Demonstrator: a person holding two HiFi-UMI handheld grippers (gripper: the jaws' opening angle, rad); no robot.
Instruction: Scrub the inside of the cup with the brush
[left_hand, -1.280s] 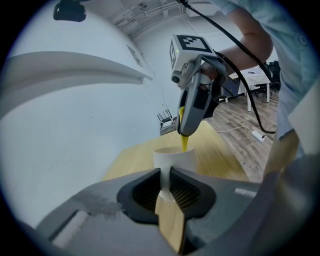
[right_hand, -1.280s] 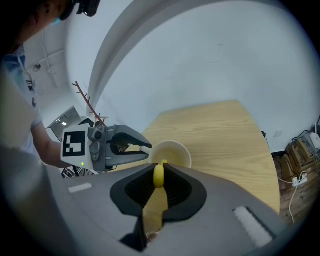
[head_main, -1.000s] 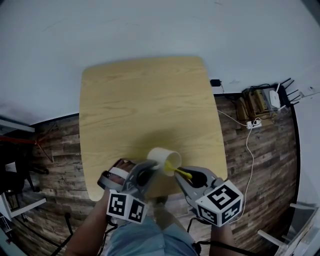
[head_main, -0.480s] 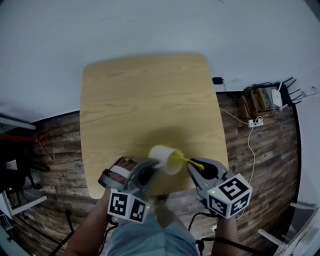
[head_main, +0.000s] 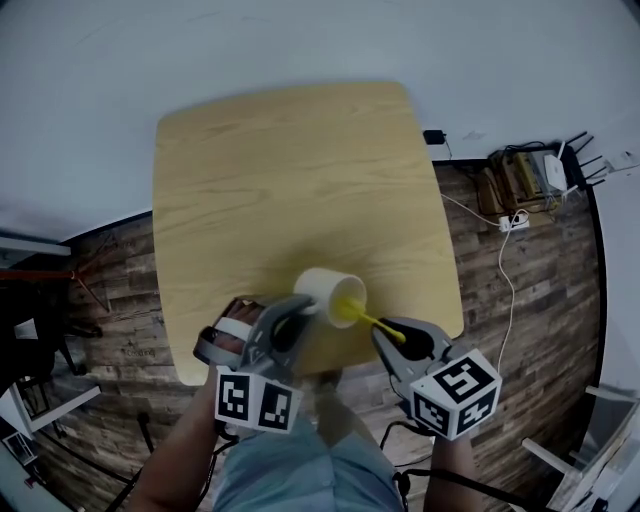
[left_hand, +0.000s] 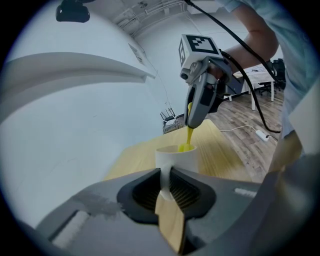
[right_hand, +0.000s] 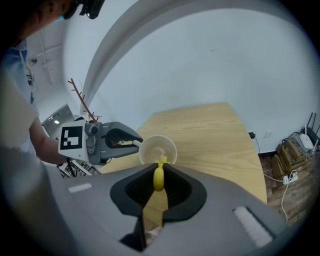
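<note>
1. The cup is being held over the near part of the table. It is tipped on its side, with its mouth turned toward the right gripper.
2. The cup's handle is being pinched between the jaws of the left gripper. The jaws are standing only narrowly apart, and both pads are pressing on the handle.
3. The brush is being gripped by its yellow shaft in the right gripper, whose jaws are being pressed closely onto it from both sides.
4. The brush head is being pushed into the cup's mouth. In the left gripper view it is dipping below the rim, with the right gripper hanging just above the cup.
5. In the right gripper view the cup's white inside is being shown straight ahead, just past the jaw tips, with the left gripper touching the cup from the left.
6. Both grippers are being held at the near edge of the table, close together, with the left cube and the right cube facing upward toward the head camera.
7. To the right of the table, cables are trailing across the plank floor, and a power strip is lying near the wall.
</note>
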